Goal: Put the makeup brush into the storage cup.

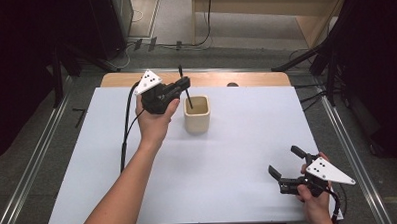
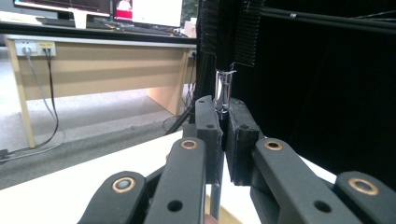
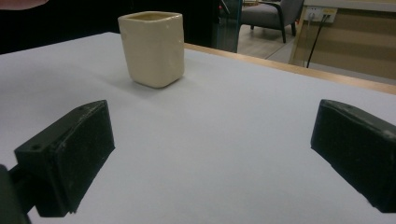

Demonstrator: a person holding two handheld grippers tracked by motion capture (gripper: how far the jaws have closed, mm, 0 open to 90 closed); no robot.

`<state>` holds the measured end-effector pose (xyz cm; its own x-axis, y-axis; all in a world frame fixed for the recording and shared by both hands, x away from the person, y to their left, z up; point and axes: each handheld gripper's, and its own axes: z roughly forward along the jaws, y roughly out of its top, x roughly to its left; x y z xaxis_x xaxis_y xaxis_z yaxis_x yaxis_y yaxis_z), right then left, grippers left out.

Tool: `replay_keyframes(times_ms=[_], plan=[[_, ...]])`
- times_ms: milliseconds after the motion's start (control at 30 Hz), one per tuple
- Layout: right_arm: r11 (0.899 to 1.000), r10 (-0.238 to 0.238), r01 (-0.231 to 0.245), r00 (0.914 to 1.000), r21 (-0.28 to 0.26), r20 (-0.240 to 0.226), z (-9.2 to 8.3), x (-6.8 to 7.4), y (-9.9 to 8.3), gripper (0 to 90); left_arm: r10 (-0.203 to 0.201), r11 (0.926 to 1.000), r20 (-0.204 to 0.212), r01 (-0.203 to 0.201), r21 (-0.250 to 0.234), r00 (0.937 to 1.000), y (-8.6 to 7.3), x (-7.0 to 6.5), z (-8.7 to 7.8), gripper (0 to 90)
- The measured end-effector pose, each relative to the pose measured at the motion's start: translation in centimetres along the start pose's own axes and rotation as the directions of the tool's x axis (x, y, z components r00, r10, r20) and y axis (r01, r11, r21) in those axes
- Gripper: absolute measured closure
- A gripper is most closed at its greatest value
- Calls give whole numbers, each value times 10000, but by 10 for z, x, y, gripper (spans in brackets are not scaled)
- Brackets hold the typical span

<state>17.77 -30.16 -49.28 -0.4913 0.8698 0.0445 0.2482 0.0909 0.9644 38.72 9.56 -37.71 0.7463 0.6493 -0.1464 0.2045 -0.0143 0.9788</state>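
The left gripper (image 1: 184, 84), a black two-jaw tool with a grey three-cornered plate on top, is raised above the far left part of the table. Its jaws are pressed together on a thin black pen (image 1: 184, 87) with a silver metal clip. In the left gripper view the pen (image 2: 223, 91) stands almost upright between the two black pads (image 2: 208, 130), and its clip end rises above them. In the high view the pen leans a little, and its lower end goes down into the opening of a cream square ceramic cup (image 1: 196, 114). I cannot tell whether the tip touches the inside of the cup. The left hand (image 1: 154, 121) holds the gripper just beside the cup, on the cup's left.

The right gripper (image 1: 283, 164) is low, near the front right corner of the table, and well apart from the cup. Its jaws stand wide apart with nothing between them. In the right gripper view the two black pads (image 3: 70, 156) frame the bare surface, and the cup (image 3: 152, 49) stands upright farther away.

The cup rests on a white sheet (image 1: 238, 160) that covers the wooden table (image 1: 255, 79), in the far middle part of it.
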Motion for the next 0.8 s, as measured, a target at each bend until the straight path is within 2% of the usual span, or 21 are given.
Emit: replay_keyframes(times_ms=[500, 700, 800], plan=[[10000, -16, 16, 10000, 12, -19, 0, 0, 0, 0, 141, 9991, -309, -129, 398, 9994, -19, 3, 7, 862], [10000, -21, 21, 10000, 17, -28, 1, 0, 0, 0, 314, 9975, -382, -288, 649, 9988, -28, 3, 11, 862], [10000, -16, 16, 10000, 25, -39, 1, 0, 0, 0, 214, 9976, -420, -185, 673, 9989, -32, 4, 12, 862]])
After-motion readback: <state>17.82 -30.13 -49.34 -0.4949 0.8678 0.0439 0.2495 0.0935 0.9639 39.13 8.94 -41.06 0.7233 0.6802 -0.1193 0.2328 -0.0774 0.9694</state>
